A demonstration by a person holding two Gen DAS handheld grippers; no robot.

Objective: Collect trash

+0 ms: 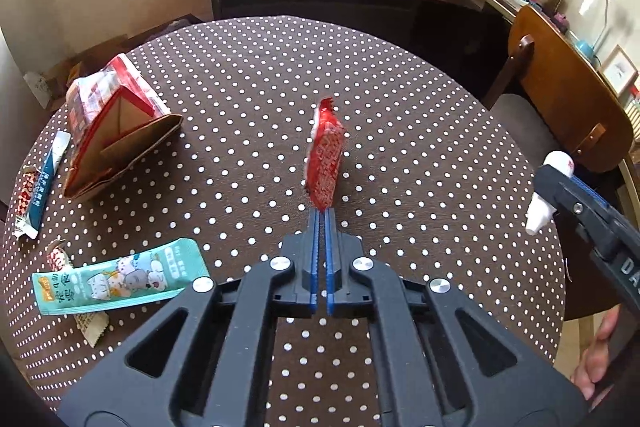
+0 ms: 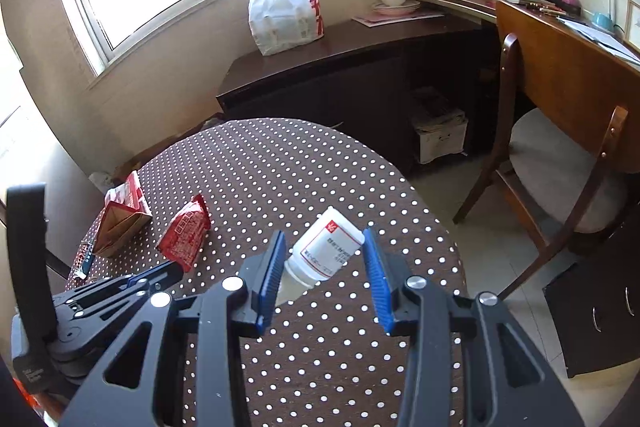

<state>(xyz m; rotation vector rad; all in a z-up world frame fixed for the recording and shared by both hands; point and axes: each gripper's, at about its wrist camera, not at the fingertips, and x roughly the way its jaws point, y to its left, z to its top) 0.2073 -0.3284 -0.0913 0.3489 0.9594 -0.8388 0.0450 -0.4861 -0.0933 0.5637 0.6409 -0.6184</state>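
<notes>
Left wrist view, left to right: wrappers [image 1: 38,183], a paper bag [image 1: 116,131] and a green packet [image 1: 120,277] lie uncollected on the dotted worktop [image 1: 400,115]. Left gripper [image 1: 321,213], jaws shut, pinches a red packet [image 1: 325,155]. Right gripper [image 2: 325,247], part open, clamps a white bottle [image 2: 328,247].

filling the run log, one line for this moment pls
left gripper: shut on red foil wrapper | right gripper: holding white plastic bottle | left on dotted table: teal sachet, brown paper bag
</notes>
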